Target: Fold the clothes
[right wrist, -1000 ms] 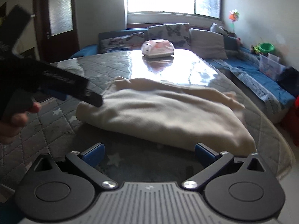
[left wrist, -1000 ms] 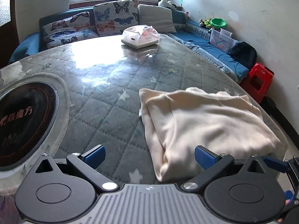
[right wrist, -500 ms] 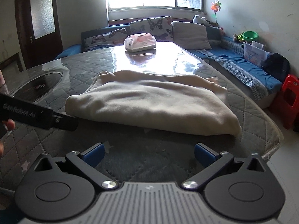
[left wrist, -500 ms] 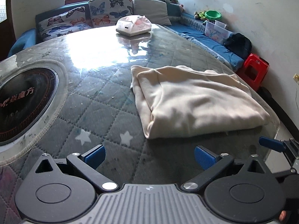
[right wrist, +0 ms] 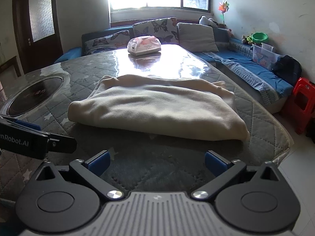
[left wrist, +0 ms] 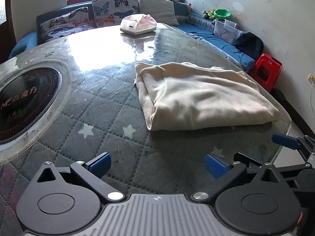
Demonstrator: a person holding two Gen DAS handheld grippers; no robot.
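Cloth first, from your left wrist view: the folded cream garment (left wrist: 204, 98) lies on the quilted counter (left wrist: 110, 106), ahead of your left gripper (left wrist: 156, 162) and off to its right, untouched; its fingers (left wrist: 100, 163) stand wide apart with nothing between them. From your right wrist view, the garment (right wrist: 157, 108) sits straight ahead of your right gripper (right wrist: 156, 162), whose fingers (right wrist: 99, 162) are also spread and empty, with a tissue pack (right wrist: 144, 45) far beyond.

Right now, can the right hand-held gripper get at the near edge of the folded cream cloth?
Probably yes. The right hand-held gripper is open and points at the cream cloth, with only bare quilted table cover between them. The left hand-held gripper sits off to the side, clear of that path.
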